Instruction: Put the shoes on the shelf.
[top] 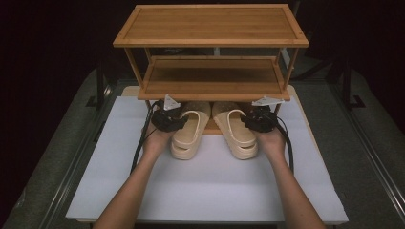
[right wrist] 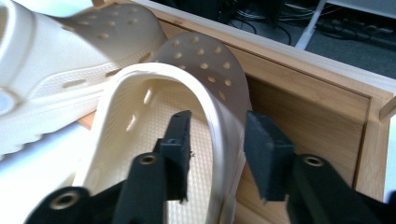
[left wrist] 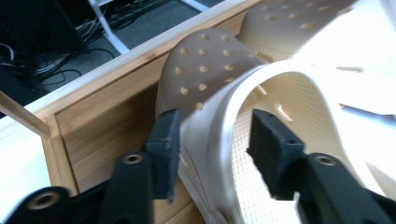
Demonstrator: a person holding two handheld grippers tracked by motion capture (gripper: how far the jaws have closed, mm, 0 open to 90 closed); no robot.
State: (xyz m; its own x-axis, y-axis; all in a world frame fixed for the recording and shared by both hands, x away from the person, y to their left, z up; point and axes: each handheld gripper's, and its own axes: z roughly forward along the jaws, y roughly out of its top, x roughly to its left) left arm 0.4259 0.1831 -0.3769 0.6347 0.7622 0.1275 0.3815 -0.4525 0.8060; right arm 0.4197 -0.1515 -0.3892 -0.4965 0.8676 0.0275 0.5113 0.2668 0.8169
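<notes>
Forearms come in from the near edge of the table [top: 119, 191], spread a little, each hand wrapped over its claw with the cable trailing back along the wrist. Left claw [top: 168, 119] sits at the outer side of the left slipper [top: 190, 133]; right claw [top: 260, 119] mirrors it on the right slipper [top: 238, 133]. Along the left claw [left wrist: 212, 149], one pad is outside the slipper's [left wrist: 210, 70] side wall and the other inside the foot opening, the wall between them; the pads look set against it, gripping. The right claw [right wrist: 217, 154] shows the same on its slipper [right wrist: 201, 70], straddling the rim, though a thin gap may remain on the inner pad. Both slippers lie side by side, toes pointing away, their fronts on the bottom board of the wooden rack [top: 210, 86] and heels out on the white table. Step in hand, by my reading: sliding the pair onto the lowest shelf. Next move likely calls for an even forward push, both hands together, kept low to clear the middle shelf above.
</notes>
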